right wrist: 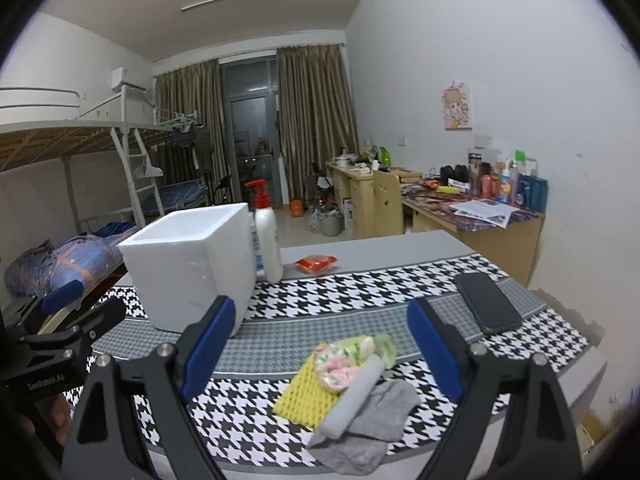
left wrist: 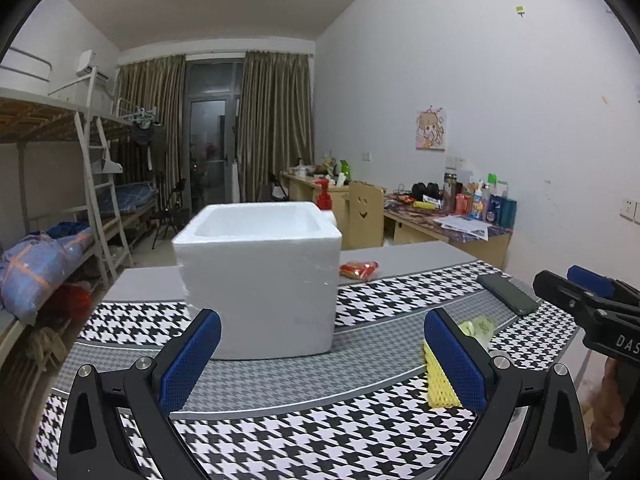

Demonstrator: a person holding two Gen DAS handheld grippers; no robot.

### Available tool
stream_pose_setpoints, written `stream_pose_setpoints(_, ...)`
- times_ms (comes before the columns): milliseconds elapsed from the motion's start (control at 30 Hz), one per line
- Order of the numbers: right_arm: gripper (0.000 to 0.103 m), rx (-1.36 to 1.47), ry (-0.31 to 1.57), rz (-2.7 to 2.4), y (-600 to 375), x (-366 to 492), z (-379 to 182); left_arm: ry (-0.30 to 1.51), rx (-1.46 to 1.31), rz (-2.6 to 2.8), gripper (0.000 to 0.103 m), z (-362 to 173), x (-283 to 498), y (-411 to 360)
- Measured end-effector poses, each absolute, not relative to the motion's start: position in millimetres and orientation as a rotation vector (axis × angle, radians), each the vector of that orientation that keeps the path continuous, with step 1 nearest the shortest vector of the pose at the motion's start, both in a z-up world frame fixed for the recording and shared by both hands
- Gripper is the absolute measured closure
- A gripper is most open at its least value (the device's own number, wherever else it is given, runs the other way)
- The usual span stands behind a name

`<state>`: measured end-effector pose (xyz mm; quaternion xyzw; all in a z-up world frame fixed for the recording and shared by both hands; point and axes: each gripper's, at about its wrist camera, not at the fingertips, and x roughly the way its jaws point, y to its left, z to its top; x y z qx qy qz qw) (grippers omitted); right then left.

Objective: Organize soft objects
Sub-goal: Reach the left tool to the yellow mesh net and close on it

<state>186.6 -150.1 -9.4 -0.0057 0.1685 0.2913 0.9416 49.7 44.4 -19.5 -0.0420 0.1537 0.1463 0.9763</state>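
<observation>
A white foam box (left wrist: 260, 280) (right wrist: 188, 264) stands open-topped on the houndstooth cloth. A heap of soft things lies to its right: a yellow foam net (right wrist: 308, 392) (left wrist: 438, 380), a flowered pink and green piece (right wrist: 344, 360), a grey foam roll (right wrist: 356, 396) and a grey sock (right wrist: 376, 424). My right gripper (right wrist: 320, 352) is open, its blue pads either side of the heap and a little above it. Open and holding nothing, my left gripper (left wrist: 320, 356) faces the box. Each gripper shows at the edge of the other's view.
A dark phone (right wrist: 488, 304) (left wrist: 508, 292) lies right of the heap. Behind the box stand a white pump bottle with a red top (right wrist: 266, 236) and a red snack packet (right wrist: 316, 264) (left wrist: 358, 270). Bunk beds are left, cluttered desks right.
</observation>
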Motion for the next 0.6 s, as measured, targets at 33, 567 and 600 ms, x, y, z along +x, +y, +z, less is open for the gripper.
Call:
stream_pose_setpoints(33, 0.012, -0.014, 0.350, 0.593, -152, 188, -11, 0.321, -0.081, 0.289, 0.001, -22, 54, 43)
stream_pose_setpoints(567, 0.012, -0.009, 0.436, 0.540, -177, 209, -39, 0.431, -0.032, 0.196, 0.001, -47, 102, 6)
stream_pose_setpoints(600, 0.012, -0.013, 0.441, 0.536, -178, 210, -41, 0.445, -0.031, 0.195, 0.001, -49, 104, 5)
